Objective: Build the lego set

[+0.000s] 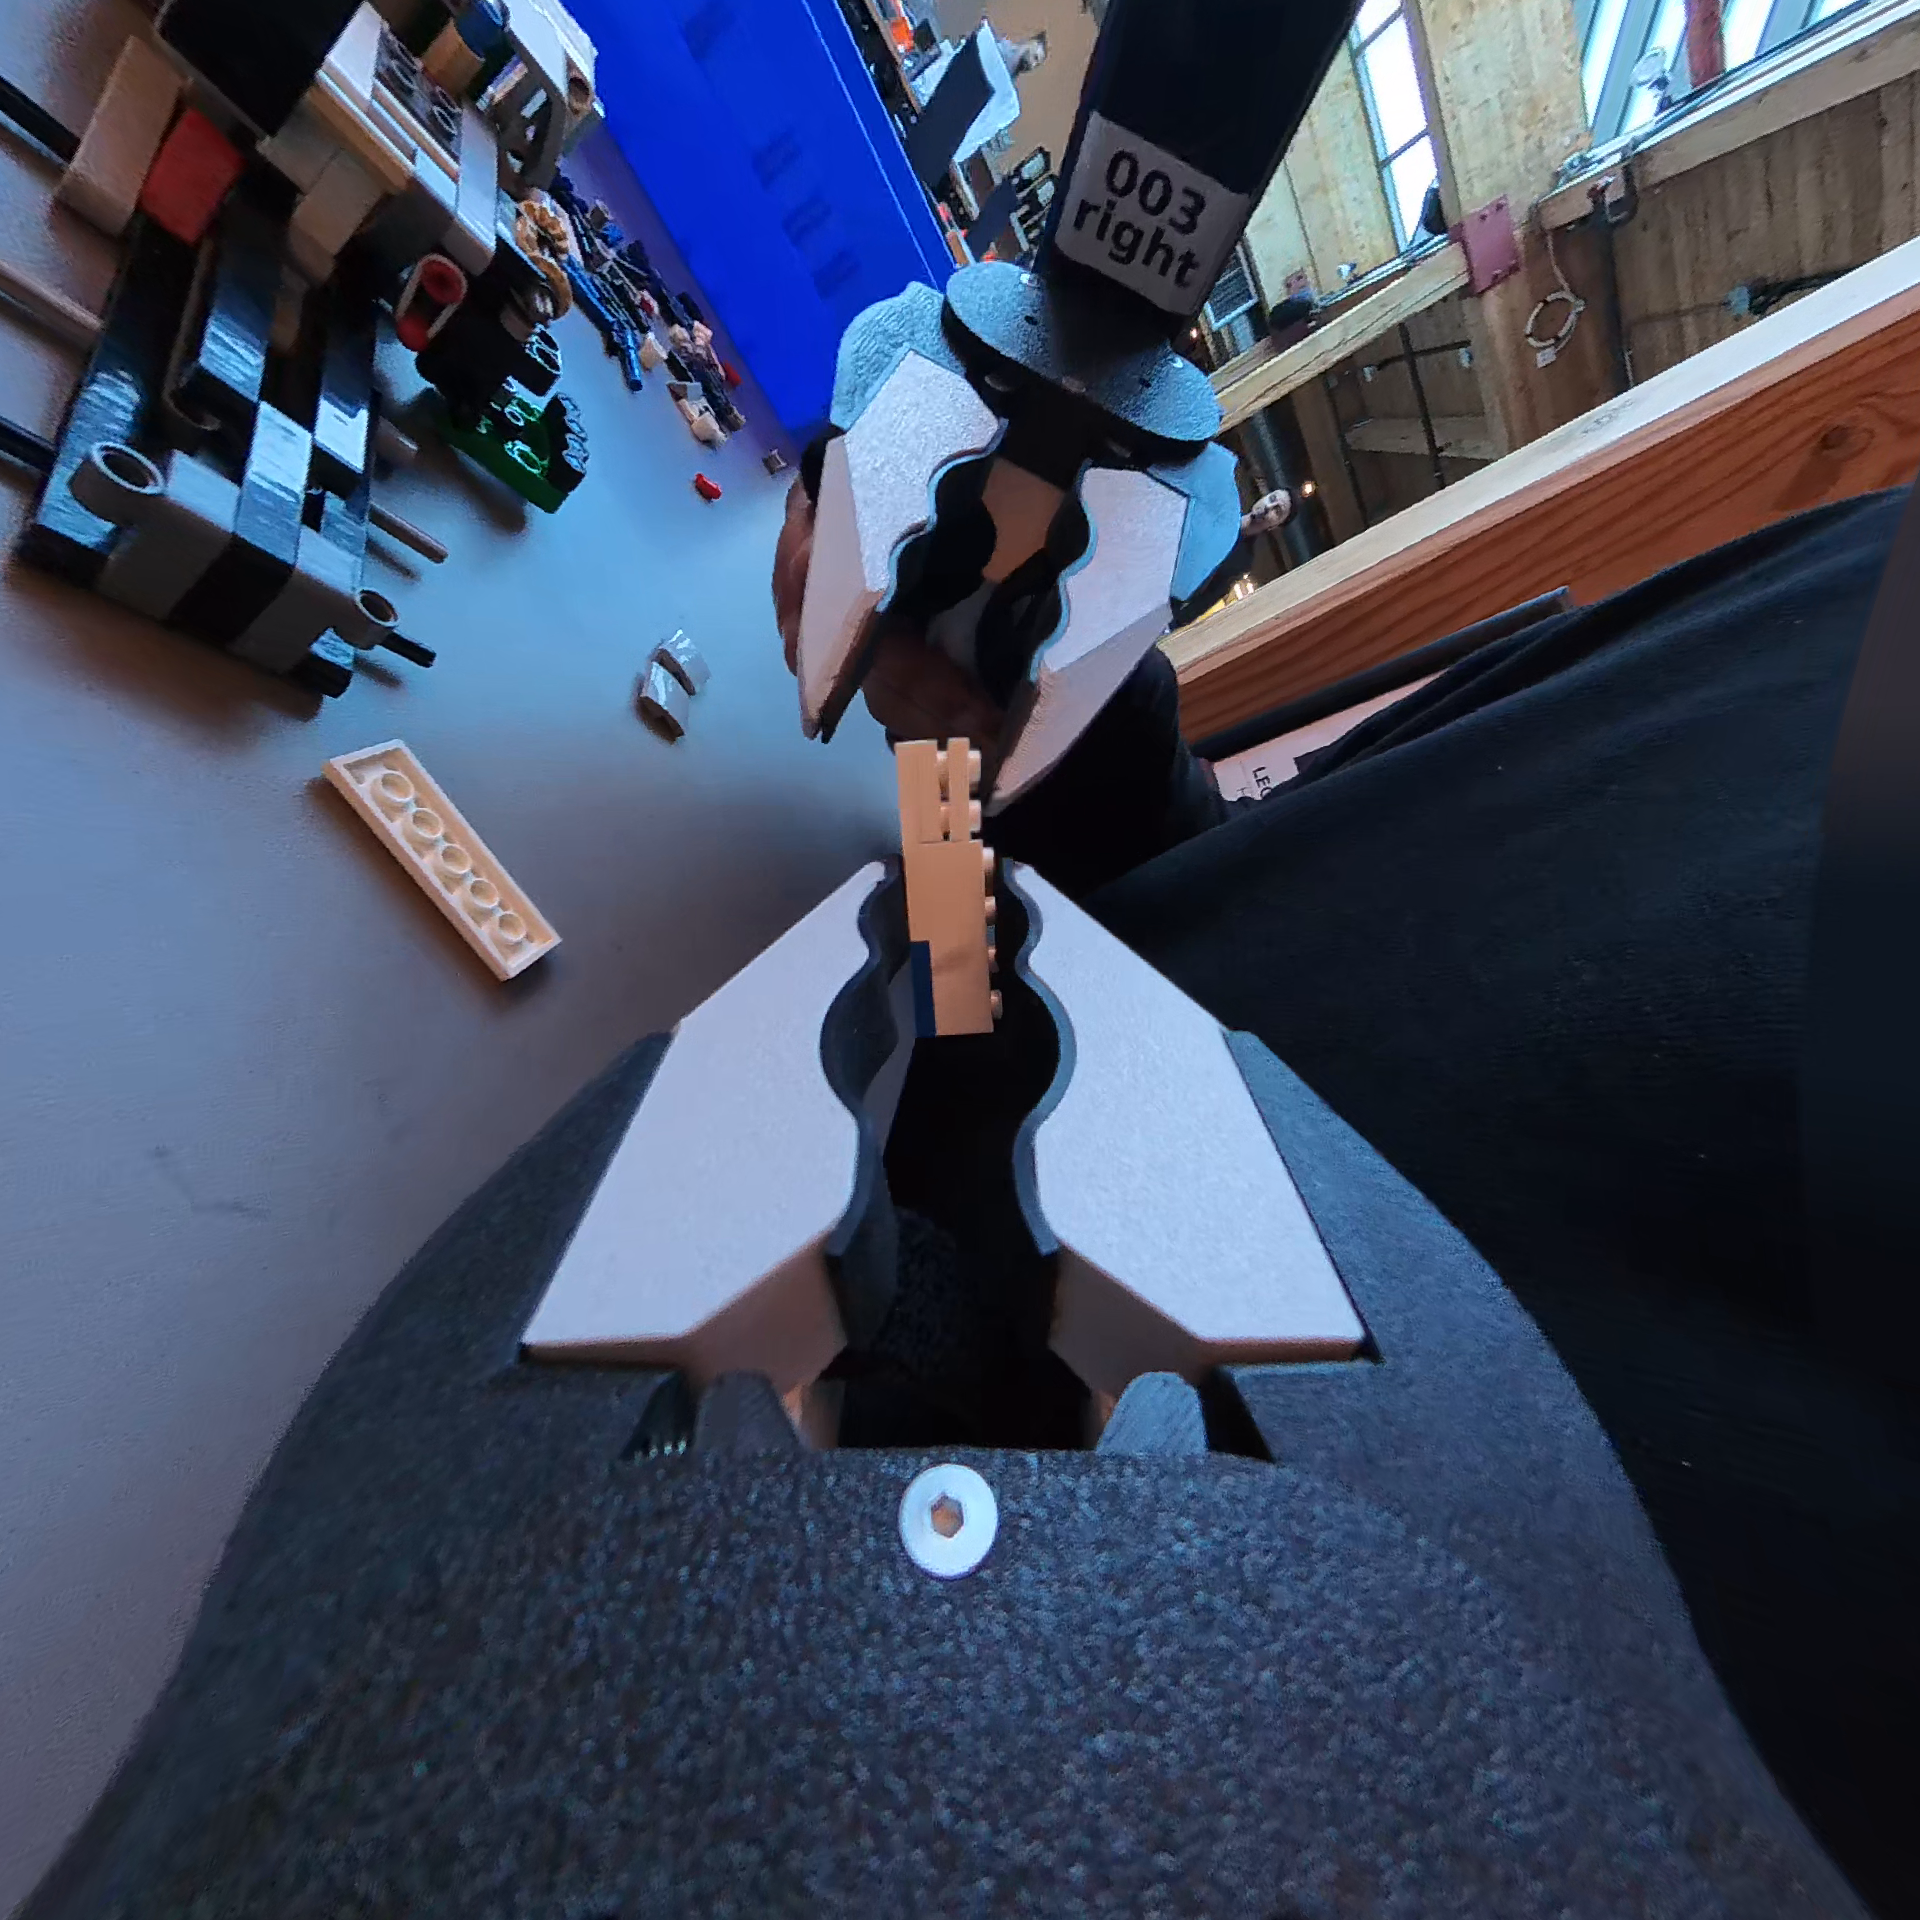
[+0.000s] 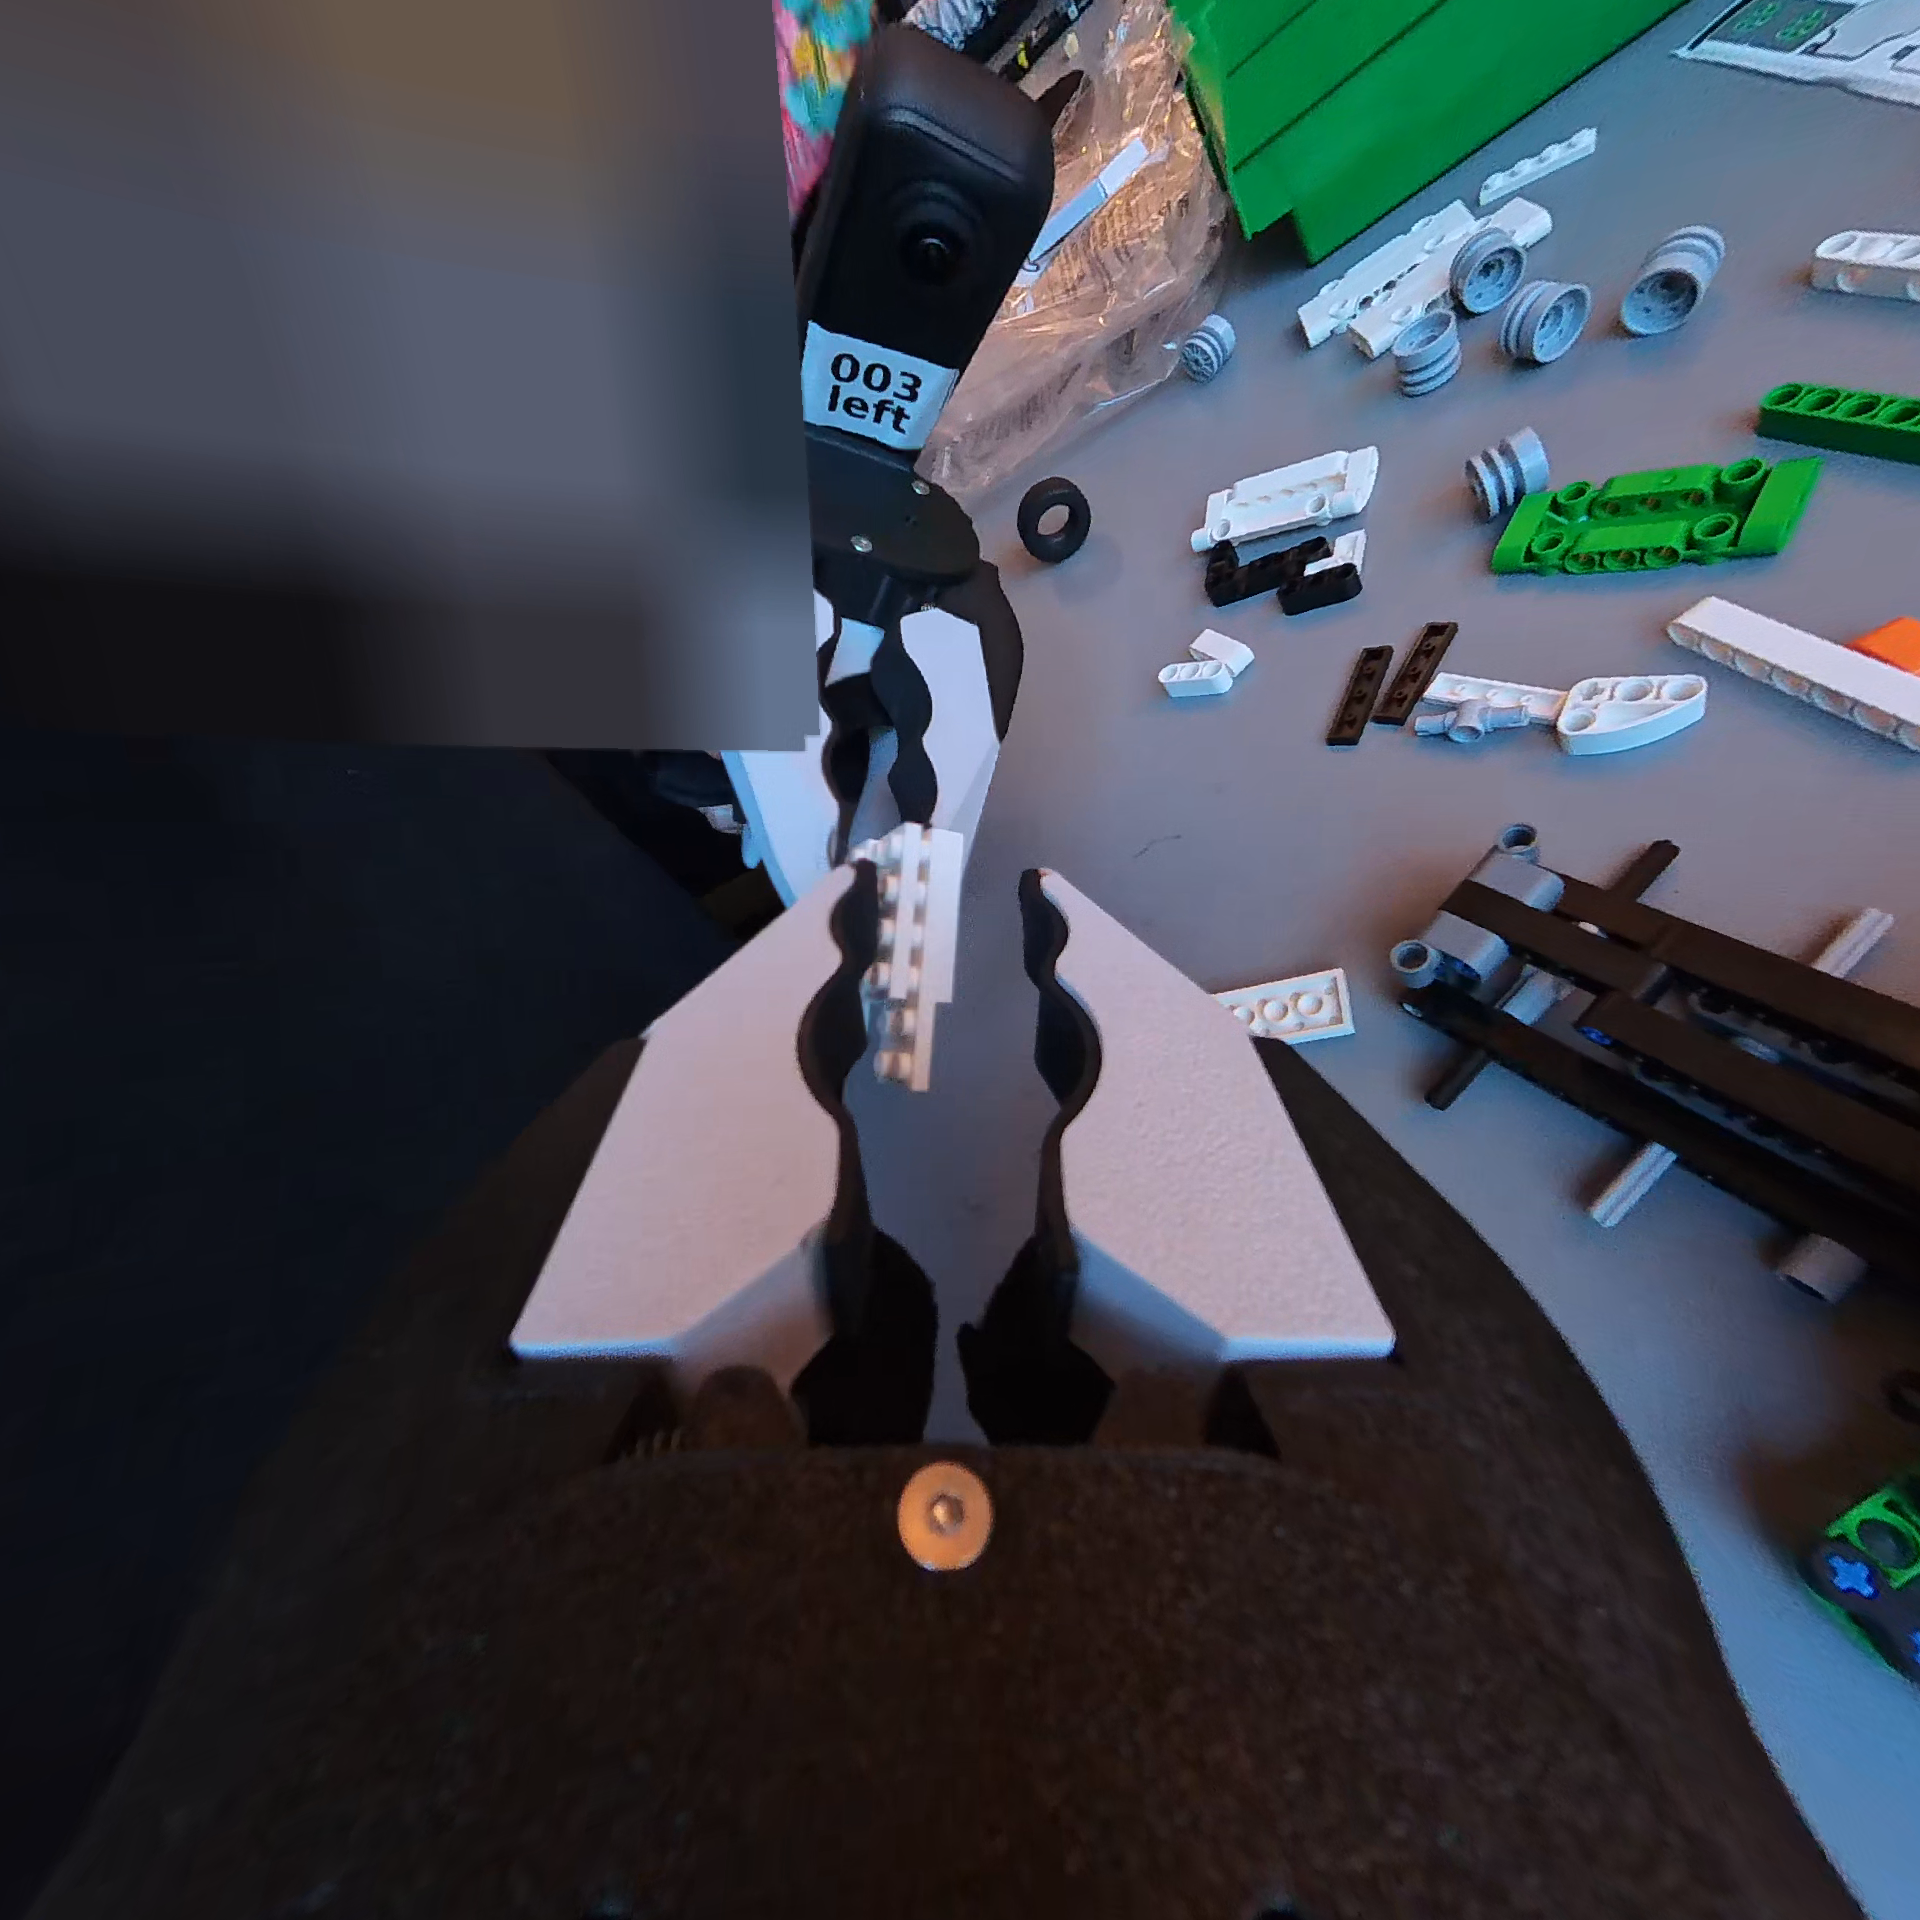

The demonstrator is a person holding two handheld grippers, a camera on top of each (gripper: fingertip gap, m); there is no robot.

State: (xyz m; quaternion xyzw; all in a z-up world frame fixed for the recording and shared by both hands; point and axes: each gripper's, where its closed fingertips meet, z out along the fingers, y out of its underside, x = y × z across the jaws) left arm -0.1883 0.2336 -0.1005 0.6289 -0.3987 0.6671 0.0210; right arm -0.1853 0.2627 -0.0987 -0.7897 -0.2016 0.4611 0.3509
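Observation:
A small white stack of Lego plates (image 1: 948, 904) stands on end between my left gripper's (image 1: 948, 873) fingertips, which are shut on its lower part, held above the grey table (image 1: 208, 1195). My right gripper (image 1: 914, 764) faces it from above with its jaws apart around the stack's top end. In the right wrist view the stack (image 2: 914, 956) lies along the left finger (image 2: 727, 1091) of my right gripper (image 2: 940, 883), with a clear gap to the other finger. My left gripper (image 2: 883, 810) holds the stack's far end there.
A black and grey Technic frame (image 1: 229, 499) lies on the table (image 2: 1662, 1039). A loose white plate (image 1: 442, 857) lies close by (image 2: 1288, 1003). Grey wheels (image 2: 1486, 270), green pieces (image 2: 1652, 514) and white beams (image 2: 1621, 712) are scattered beyond. Dark clothing (image 1: 1507, 935) fills one side. My two grippers' fingertips are within a few centimetres of each other.

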